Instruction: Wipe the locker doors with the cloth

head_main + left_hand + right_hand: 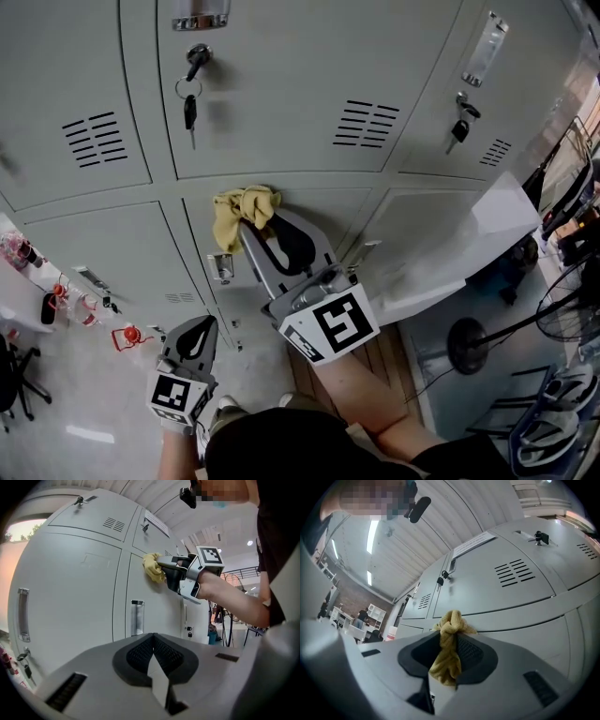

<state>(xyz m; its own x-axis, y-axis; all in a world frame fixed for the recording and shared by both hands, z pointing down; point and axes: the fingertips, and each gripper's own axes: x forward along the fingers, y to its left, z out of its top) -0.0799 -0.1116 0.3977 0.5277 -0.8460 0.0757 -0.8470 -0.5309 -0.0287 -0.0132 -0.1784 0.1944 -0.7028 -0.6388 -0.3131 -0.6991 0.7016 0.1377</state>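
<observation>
The right gripper [255, 228] is clamped on the yellow cloth [244, 208]. One bunched end sticks out past the jaw tips and the other end hangs back between the dark pads. In the left gripper view the cloth lies against the upper part of a grey locker door [328, 211], close to the seam with the neighbouring door.

In the head view, a key [190, 109] hangs from the lock of the locker above, at about 12 o'clock from the cloth. Another locker door [441, 244] stands swung open at about 3 o'clock.

The left gripper [199, 324] is low, at about 7 o'clock from the right gripper and well apart from the cloth. Its jaws are together with nothing between them, and they point toward the lower lockers.
</observation>
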